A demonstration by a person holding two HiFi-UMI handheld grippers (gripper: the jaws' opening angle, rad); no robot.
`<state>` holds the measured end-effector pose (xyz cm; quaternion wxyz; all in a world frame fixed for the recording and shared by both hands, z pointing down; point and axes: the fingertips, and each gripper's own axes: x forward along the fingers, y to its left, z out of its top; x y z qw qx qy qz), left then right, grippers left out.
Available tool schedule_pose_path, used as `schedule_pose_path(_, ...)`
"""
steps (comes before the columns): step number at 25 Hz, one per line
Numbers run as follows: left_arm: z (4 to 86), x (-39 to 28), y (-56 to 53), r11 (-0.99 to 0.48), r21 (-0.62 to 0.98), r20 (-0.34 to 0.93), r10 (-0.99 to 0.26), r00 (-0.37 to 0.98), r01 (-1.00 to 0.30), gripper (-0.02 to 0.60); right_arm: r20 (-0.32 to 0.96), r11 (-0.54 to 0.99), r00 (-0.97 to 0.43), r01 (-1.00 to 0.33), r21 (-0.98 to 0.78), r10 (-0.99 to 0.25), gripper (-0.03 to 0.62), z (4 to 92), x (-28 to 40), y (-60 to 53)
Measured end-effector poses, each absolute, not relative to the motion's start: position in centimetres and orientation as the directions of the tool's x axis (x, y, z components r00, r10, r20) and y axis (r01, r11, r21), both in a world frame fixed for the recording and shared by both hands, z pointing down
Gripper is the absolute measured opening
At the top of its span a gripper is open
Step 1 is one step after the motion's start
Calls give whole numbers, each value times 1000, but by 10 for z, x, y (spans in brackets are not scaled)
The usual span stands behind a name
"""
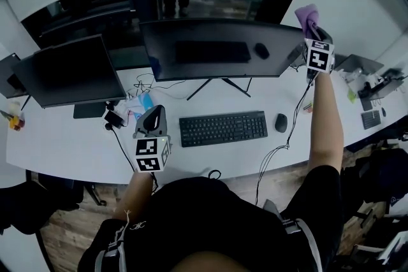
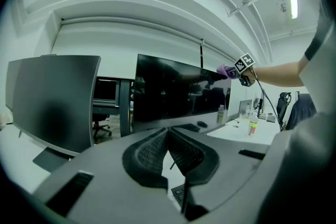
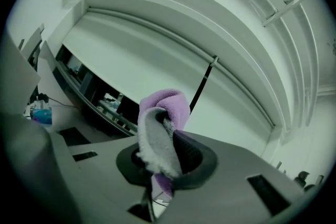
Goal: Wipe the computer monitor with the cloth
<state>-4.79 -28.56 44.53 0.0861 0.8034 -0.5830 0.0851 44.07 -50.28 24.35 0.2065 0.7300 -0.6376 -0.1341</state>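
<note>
A wide dark monitor stands at the middle of the white desk; it also shows in the left gripper view as the monitor. My right gripper is raised at the monitor's upper right corner, shut on a purple cloth. In the right gripper view the cloth bulges from between the jaws. My left gripper hovers low over the desk left of the keyboard, jaws shut and empty.
A second dark monitor stands at the left. A black keyboard and mouse lie in front of the main monitor. Cables and small items lie near the left gripper. Clutter sits at the desk's right end.
</note>
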Motion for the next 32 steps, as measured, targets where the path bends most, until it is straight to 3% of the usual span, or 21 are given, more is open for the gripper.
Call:
schedule_pose_path(21,439,-109,-256,-261,41,228,-937,263,-965,12,115,158,-113,-820,551,-987,55,241,255,-488)
schedule_pose_path(32,436,-159,-240,-181,58,213,-959,189,-982,12,144,322,-302,-701,637,-942,57,239,117,-480)
